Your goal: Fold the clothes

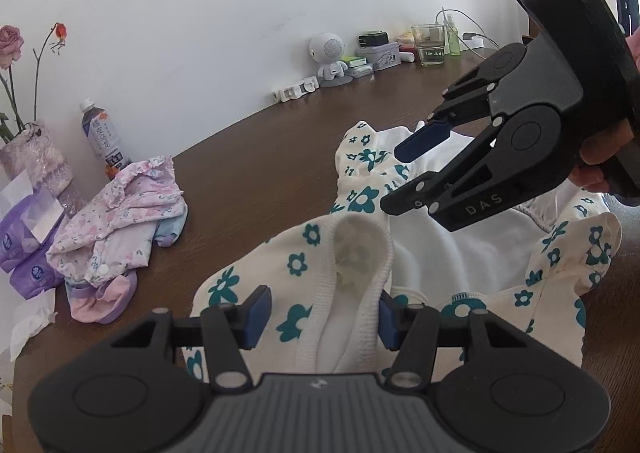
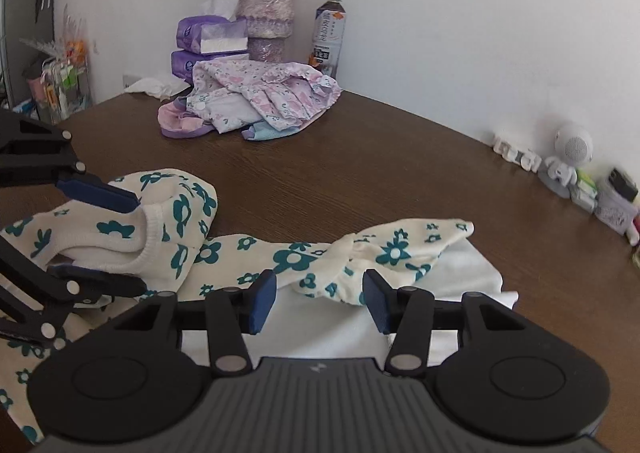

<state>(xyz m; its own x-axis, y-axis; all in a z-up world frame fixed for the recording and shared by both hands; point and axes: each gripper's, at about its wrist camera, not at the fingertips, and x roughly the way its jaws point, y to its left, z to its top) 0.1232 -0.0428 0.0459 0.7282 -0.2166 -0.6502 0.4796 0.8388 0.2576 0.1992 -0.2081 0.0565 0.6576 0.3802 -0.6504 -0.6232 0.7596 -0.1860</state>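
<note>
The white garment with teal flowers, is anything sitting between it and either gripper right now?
Nothing visible does. The left gripper already has a ribbed edge of the white floral garment between its open jaws, and the right gripper is open just short of a ruffled fold. The pink clothes pile lies far back on the table.

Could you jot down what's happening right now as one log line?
step: folding | left gripper: open around ribbed cuff of white teal-flowered garment | right gripper: open over garment's frilled edge | brown wooden table
</note>
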